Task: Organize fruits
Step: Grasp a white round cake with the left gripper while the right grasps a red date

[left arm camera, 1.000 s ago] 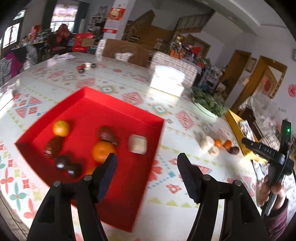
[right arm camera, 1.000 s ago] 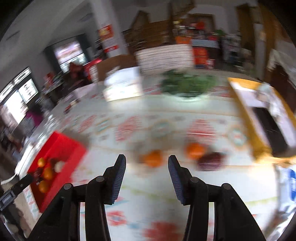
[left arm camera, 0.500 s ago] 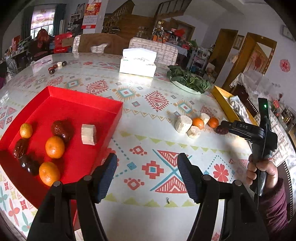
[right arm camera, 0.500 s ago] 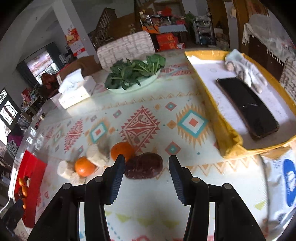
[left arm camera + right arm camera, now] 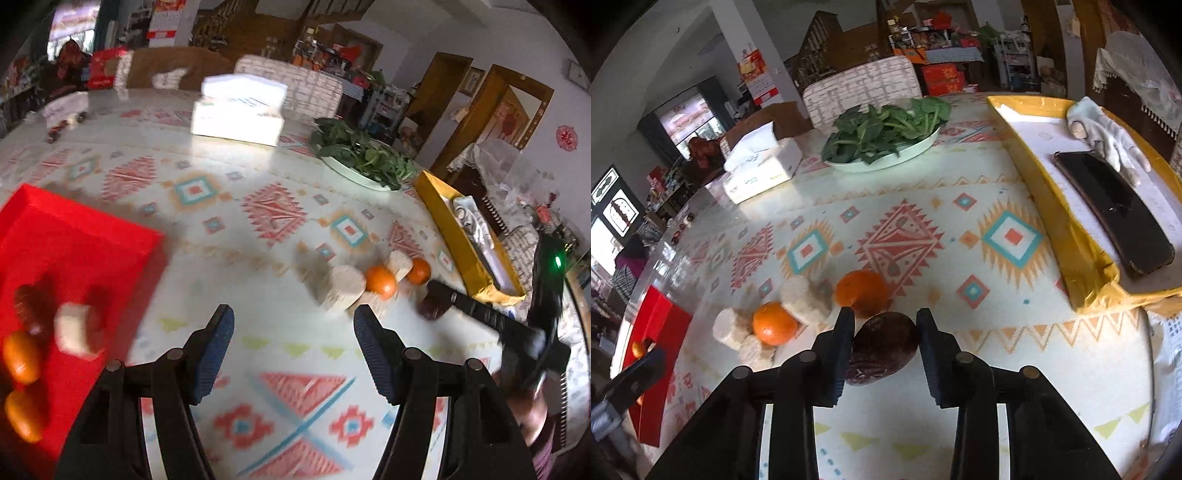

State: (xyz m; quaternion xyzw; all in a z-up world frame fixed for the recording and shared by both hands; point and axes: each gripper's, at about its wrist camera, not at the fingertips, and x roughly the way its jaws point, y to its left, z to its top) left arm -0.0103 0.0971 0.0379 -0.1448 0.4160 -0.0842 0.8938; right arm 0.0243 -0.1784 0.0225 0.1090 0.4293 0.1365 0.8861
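Observation:
A dark red date (image 5: 882, 347) lies on the patterned tablecloth between the fingers of my right gripper (image 5: 884, 332), which is open around it; whether the pads touch it I cannot tell. Two oranges (image 5: 862, 293) (image 5: 774, 323) and pale root chunks (image 5: 805, 299) lie just beyond it. My left gripper (image 5: 293, 332) is open and empty above the cloth, short of the same group (image 5: 380, 282). A red tray (image 5: 74, 236) at the left holds oranges (image 5: 22, 356), a pale chunk (image 5: 74, 328) and dark fruit. The right gripper (image 5: 436, 295) shows at the date (image 5: 430, 312).
A plate of green leaves (image 5: 882, 129) and a white tissue box (image 5: 761, 166) stand at the far side. A yellow tray (image 5: 1056, 206) with a black phone (image 5: 1115, 206) and a cloth sits at the right. The red tray's edge shows at left (image 5: 653, 332).
My right gripper has moved forward and down so the date now sits between its fingers. My left gripper has swung right, away from the red tray, toward the loose fruit.

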